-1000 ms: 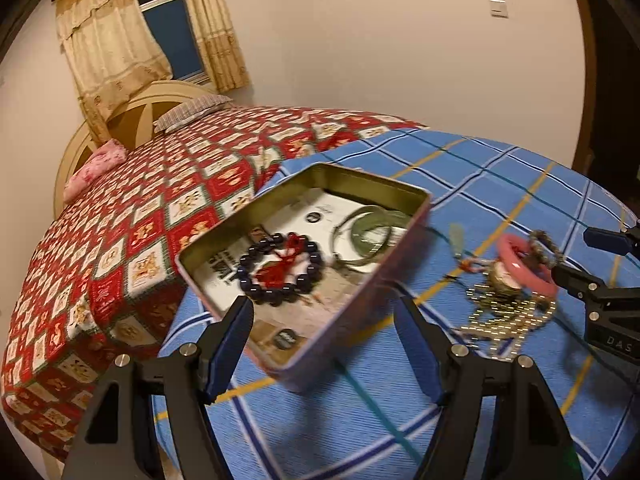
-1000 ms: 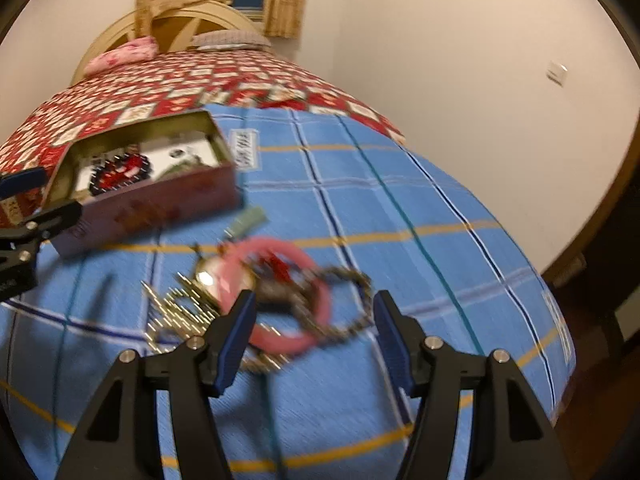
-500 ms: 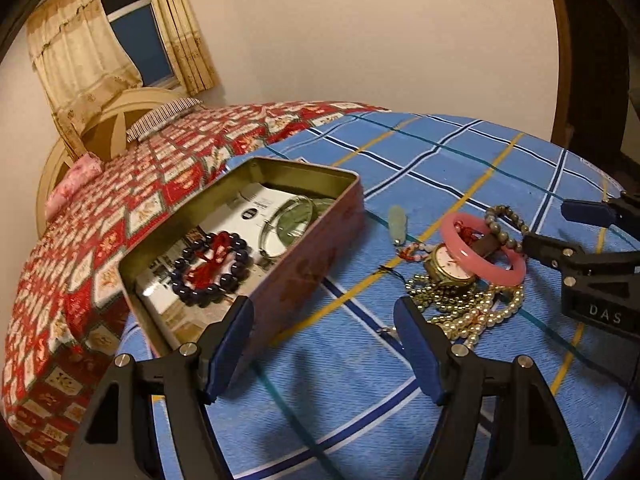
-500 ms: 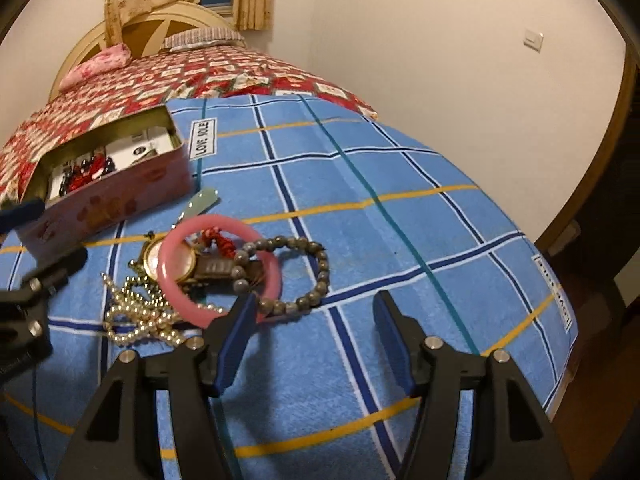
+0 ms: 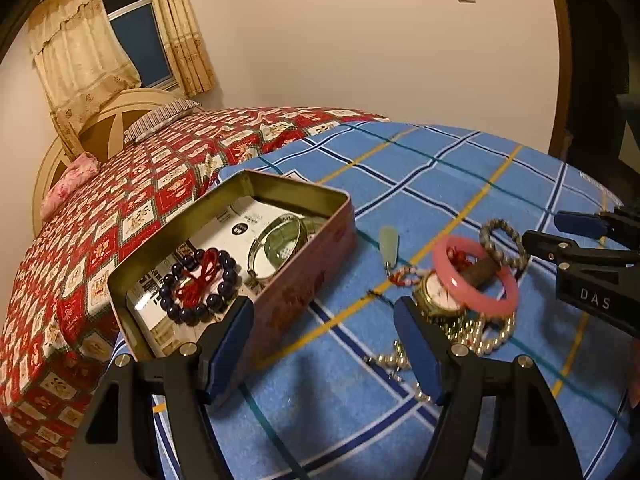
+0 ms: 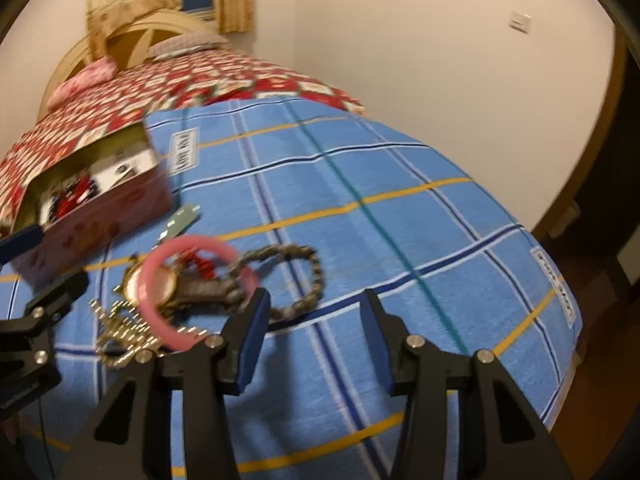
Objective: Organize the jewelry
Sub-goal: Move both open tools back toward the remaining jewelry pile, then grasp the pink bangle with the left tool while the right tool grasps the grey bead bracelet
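Blue plaid blanket [image 5: 460,184]: tin [image 5: 280,296] with beaded bracelet [image 5: 200,286]

Right wrist view motion-blurred; pearl strand [image 6: 120,332] smeared, bead bracelet [image 6: 296,280] perhaps partly behind right jaws.

A red patterned bedspread [image 5: 120,208] lies beside a curtained window [image 5: 132,40].
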